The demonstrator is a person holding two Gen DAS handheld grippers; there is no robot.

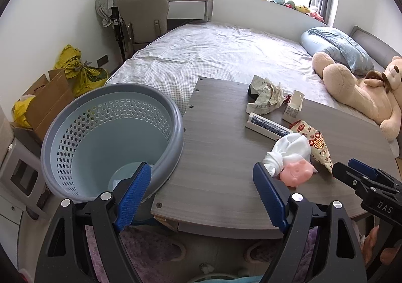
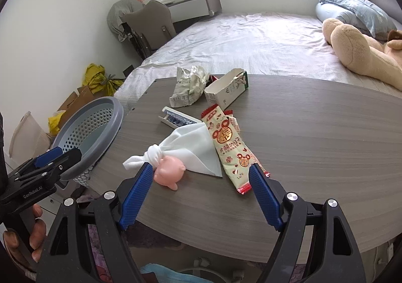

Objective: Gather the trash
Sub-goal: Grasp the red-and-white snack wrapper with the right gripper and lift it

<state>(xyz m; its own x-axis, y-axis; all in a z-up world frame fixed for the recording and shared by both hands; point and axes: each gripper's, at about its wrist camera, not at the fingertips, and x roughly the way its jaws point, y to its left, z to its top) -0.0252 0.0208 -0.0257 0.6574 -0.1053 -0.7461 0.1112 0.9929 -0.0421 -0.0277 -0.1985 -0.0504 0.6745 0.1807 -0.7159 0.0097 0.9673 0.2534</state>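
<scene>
A grey perforated basket (image 1: pixel 110 137) stands at the table's left edge; it also shows in the right wrist view (image 2: pixel 88 129). On the wooden table (image 2: pixel 301 145) lie a white knotted cloth (image 2: pixel 188 150), a pink pig toy (image 2: pixel 169 170), a snack wrapper (image 2: pixel 231 147), a crumpled paper (image 2: pixel 191 84), an open carton (image 2: pixel 226 89) and a small flat box (image 2: pixel 178 117). My left gripper (image 1: pixel 201 180) is open and empty, between the basket and the trash. My right gripper (image 2: pixel 201 177) is open and empty, just before the cloth and wrapper.
A bed (image 1: pixel 213 49) with a teddy bear (image 1: pixel 356 92) and pillows lies behind the table. A chair (image 1: pixel 143 19) stands at the far left. Cardboard boxes (image 1: pixel 47 102) and yellow bags (image 1: pixel 80 69) sit on the floor left of the basket.
</scene>
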